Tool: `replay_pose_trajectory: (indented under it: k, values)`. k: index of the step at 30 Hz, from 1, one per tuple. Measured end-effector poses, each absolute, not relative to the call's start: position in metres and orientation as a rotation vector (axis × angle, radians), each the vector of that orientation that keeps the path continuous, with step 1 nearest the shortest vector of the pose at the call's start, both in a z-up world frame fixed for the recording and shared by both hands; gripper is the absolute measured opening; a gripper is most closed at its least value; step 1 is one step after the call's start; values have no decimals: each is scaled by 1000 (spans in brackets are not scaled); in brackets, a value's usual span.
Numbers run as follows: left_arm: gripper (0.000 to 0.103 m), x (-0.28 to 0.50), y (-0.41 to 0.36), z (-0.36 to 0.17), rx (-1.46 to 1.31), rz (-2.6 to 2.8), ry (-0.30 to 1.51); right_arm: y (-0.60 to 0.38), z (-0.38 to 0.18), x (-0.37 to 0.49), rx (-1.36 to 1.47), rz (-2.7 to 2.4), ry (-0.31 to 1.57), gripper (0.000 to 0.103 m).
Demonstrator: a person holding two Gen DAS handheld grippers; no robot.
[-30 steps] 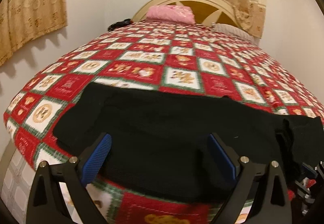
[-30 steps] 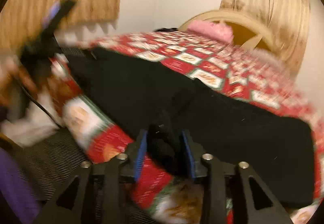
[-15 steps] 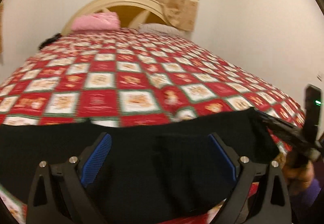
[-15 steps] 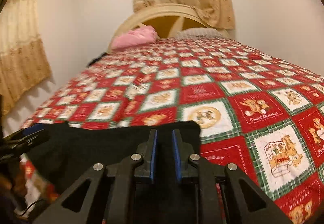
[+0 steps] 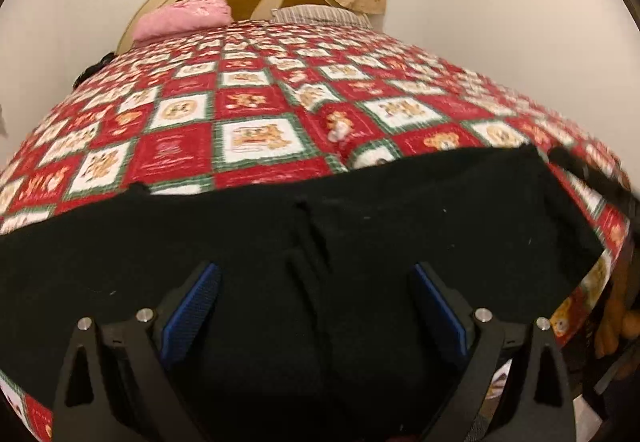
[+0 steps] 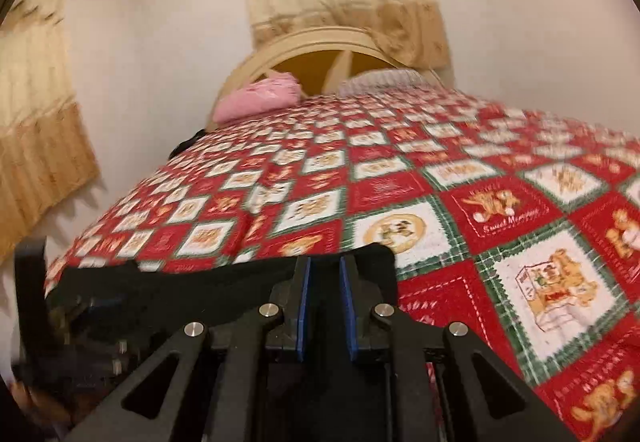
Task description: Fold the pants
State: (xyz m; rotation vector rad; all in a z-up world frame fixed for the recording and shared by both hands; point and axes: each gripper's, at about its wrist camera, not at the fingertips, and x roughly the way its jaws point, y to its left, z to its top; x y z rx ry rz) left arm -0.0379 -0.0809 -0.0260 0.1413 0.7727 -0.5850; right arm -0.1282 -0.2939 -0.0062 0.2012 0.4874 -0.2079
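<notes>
I see the bed [image 5: 256, 110] under its red, white and green patchwork quilt, the black pants [image 5: 360, 226] spread flat and dark along its near edge. My left claw [image 5: 316, 298] hovers over them, spread wide. My right claw [image 6: 324, 302] is pinched narrow on the pants' right corner.

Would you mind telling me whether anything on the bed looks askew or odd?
Only slightly: the pants lie crosswise along the bed's near edge, with a raised crease near the middle. Nothing looks spilled or damaged.
</notes>
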Motion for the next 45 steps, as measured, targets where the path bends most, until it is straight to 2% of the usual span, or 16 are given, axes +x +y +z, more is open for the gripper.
replay_pose_trajectory:
  k: [4,6,9,12,15,20,25,28,32,33,35,37,40,45]
  values:
    - [98,-32,-48,-23,60,-566,770,-282,-36,-135,172,-204,582,16]
    - [98,-32,-24,-20,21,-541,759,-278,-41,-138,133,-215,550,16]
    - [98,-31,13,-15,-15,-473,736,-271,-28,-134,121,-209,567,16]
    - [98,-33,69,-9,-72,-340,694,-255,-7,-144,134,-157,463,16]
    - [98,-34,128,-8,-168,-183,670,-224,5,-138,66,-94,440,16]
    - [98,-30,208,-17,-436,5,661,-178,3,-121,31,24,453,17]
    - [96,-13,216,-32,-527,25,682,-158,-8,-109,50,88,496,17]
    - [86,1,206,-45,-535,38,746,-160,-9,-108,68,84,506,17]
    - [86,-3,196,-47,-498,77,741,-172,-10,-107,125,53,519,17]
    - [84,-2,195,-47,-493,83,741,-177,-11,-106,153,48,526,17]
    - [72,-1,197,-48,-502,96,736,-186,-14,-105,198,34,540,17]
    - [37,-1,202,-49,-504,99,731,-190,-16,-105,221,23,546,17]
    - [26,0,211,-53,-576,48,725,-194,-16,-106,231,12,551,17]
    - [21,0,197,-40,-525,13,688,-204,-13,-107,242,-38,546,17]
